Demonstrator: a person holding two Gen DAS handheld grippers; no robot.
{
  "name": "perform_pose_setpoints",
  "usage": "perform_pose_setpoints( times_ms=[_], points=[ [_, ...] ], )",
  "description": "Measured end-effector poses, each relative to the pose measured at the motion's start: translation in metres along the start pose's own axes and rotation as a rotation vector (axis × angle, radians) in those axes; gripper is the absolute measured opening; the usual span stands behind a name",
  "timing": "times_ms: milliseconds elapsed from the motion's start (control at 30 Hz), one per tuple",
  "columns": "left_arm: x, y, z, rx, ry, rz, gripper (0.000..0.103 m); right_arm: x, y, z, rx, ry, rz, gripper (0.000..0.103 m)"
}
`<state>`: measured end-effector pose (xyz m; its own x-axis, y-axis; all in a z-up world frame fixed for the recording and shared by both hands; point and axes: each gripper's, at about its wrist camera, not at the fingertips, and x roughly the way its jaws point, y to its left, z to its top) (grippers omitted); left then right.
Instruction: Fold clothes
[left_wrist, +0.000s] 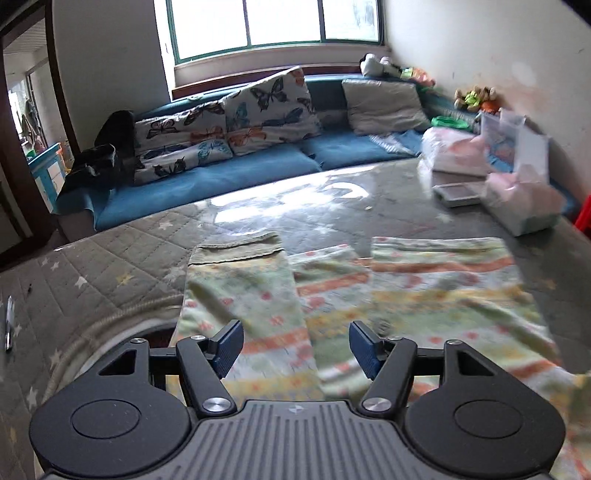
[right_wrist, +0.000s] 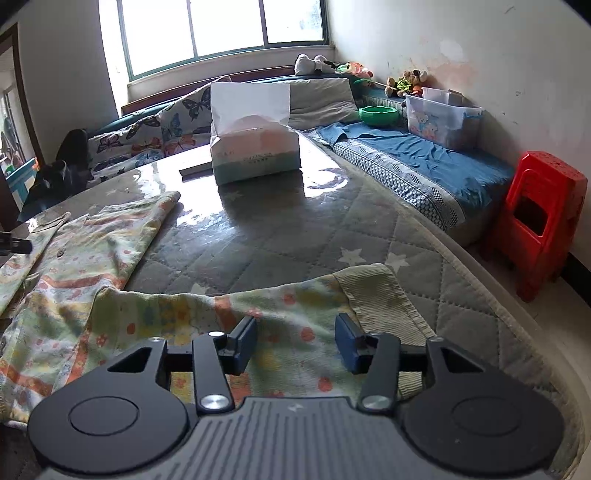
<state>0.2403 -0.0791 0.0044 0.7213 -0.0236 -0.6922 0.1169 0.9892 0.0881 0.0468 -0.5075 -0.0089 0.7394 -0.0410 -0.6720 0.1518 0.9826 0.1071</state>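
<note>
A patterned child's top (left_wrist: 406, 295) lies spread flat on the quilted bench (right_wrist: 295, 236). The left gripper (left_wrist: 295, 345) hovers above one folded-in sleeve (left_wrist: 240, 291), fingers released and holding nothing. The right gripper (right_wrist: 295, 341) hangs over the other sleeve near its ribbed cuff (right_wrist: 380, 299), fingers likewise apart, fabric below them. A tissue pack (right_wrist: 255, 147) stands farther back.

garment (right_wrist: 110, 258) – pastel floral stripes | table cover (right_wrist: 295, 236) – grey, quilted, stars | stool (right_wrist: 535, 221) red
</note>
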Motion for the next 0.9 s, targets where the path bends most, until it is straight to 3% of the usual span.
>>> perform_pose_setpoints(
  times_ms=[200,300,333,433,700,900],
  points=[
    [0.028,0.001,-0.005,0.043,0.049,-0.005,0.054,0.001,0.0,0.0,0.0,-0.004,0.003,0.052],
    [0.029,0.005,-0.006,0.032,0.039,-0.008,0.03,0.002,0.0,0.0,0.001,-0.005,0.003,0.052],
    [0.029,0.007,-0.005,0.026,0.046,-0.003,0.017,0.002,0.0,0.0,0.001,-0.005,0.003,0.052],
    [0.028,0.016,-0.006,0.011,0.05,0.017,0.007,0.001,0.0,-0.001,0.006,-0.009,0.004,0.053],
    [-0.021,0.061,-0.014,-0.127,-0.038,0.061,0.003,0.001,-0.001,-0.001,0.009,-0.015,0.007,0.053],
    [-0.074,0.115,-0.038,-0.236,-0.085,0.151,0.001,0.001,-0.001,-0.002,0.008,-0.02,0.009,0.053]
  ],
)
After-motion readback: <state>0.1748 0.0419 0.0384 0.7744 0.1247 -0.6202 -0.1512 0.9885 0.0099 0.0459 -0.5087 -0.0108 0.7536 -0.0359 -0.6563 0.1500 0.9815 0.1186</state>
